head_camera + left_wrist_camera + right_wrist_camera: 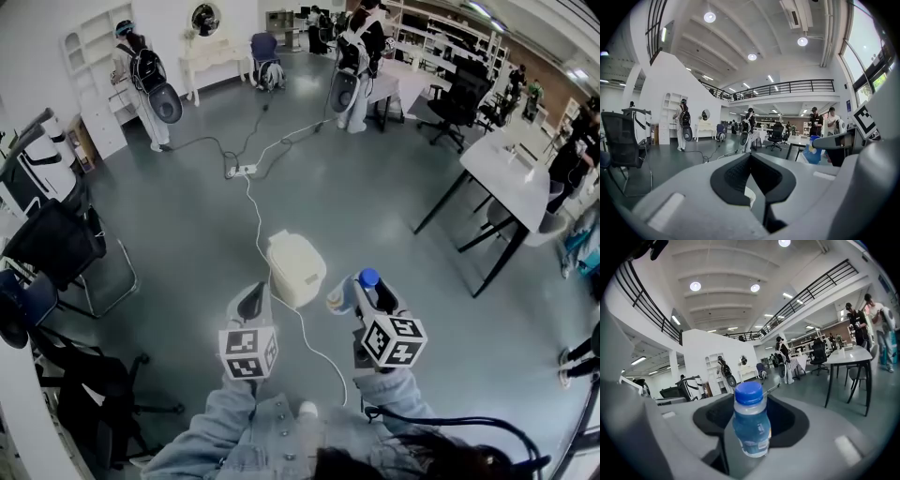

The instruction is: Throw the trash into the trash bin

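Note:
A white lidded trash bin (295,269) stands on the grey floor just ahead, between my two grippers. My right gripper (364,289) is shut on a small clear bottle (349,294) with a blue cap (368,277) and holds it upright just right of the bin. In the right gripper view the bottle (751,425) fills the space between the dark pads. My left gripper (253,292) hovers left of the bin with its pads together at the tips (750,158) and nothing seen between them. A sliver of white shows through the slit lower down. The bottle (813,152) also shows at the right of the left gripper view.
A white cable (314,337) runs from a power strip (244,171) past the bin toward me. Black office chairs (56,244) stand at the left and a white table (506,173) at the right. People with backpacks (145,80) stand at the far side.

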